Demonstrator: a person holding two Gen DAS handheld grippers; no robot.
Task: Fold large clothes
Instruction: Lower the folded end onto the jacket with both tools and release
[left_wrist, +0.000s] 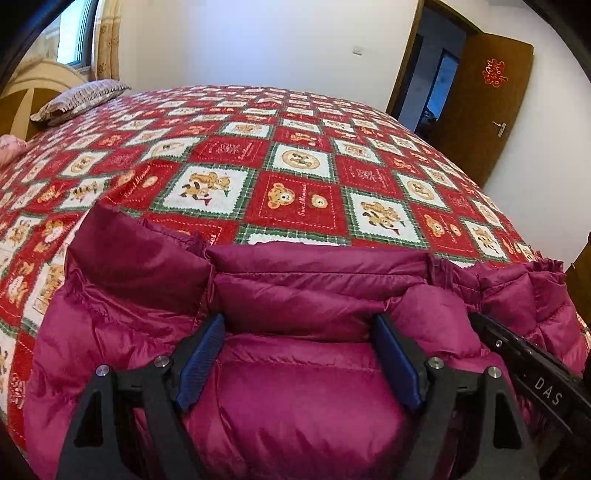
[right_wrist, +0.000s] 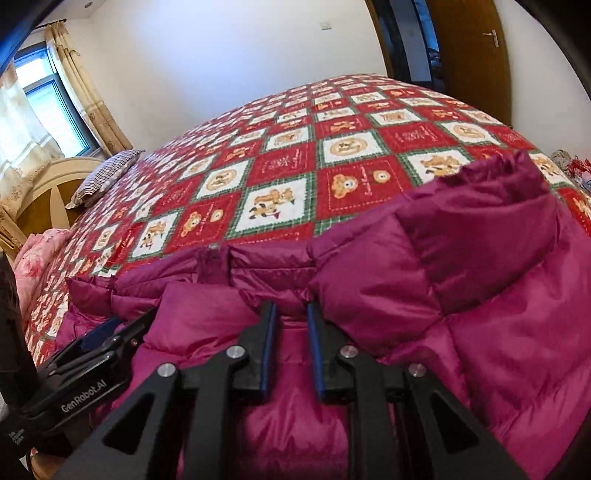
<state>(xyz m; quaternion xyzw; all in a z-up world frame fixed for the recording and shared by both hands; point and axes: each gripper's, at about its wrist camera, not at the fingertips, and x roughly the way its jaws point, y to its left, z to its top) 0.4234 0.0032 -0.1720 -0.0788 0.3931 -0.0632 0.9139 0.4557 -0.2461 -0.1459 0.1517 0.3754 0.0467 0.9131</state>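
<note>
A magenta down jacket (left_wrist: 295, 387) lies puffed up at the near edge of the bed (left_wrist: 295, 147), which is covered by a red, white and green patchwork bedspread (right_wrist: 288, 177) printed with teddy bears. The left gripper (left_wrist: 299, 328) sits low over the jacket with its blue-padded jaws spread wide, a fat quilted roll bulging between them; the pads stand at either side of that roll, and whether they press on it I cannot tell. Just beside it, on the jacket's other half, the right gripper (right_wrist: 291, 314) has its jaws drawn close together, with only a narrow gap left, and a fold of the shiny fabric sits between the pads, apparently pinched. Each tool shows at the edge of the other's view, so they work close together. A raised flap of the jacket, perhaps a sleeve or hood, stands up and hides part of the bedspread behind it. Beyond the jacket the bedspread is bare up to a striped pillow (left_wrist: 81, 99) at the headboard (right_wrist: 55, 184), with pink bedding (right_wrist: 37, 258) beside it. Past the bed are a curtained window (right_wrist: 40, 103), a white wall and an open brown door (left_wrist: 484, 103) bearing a red paper decoration (left_wrist: 495, 74).
</note>
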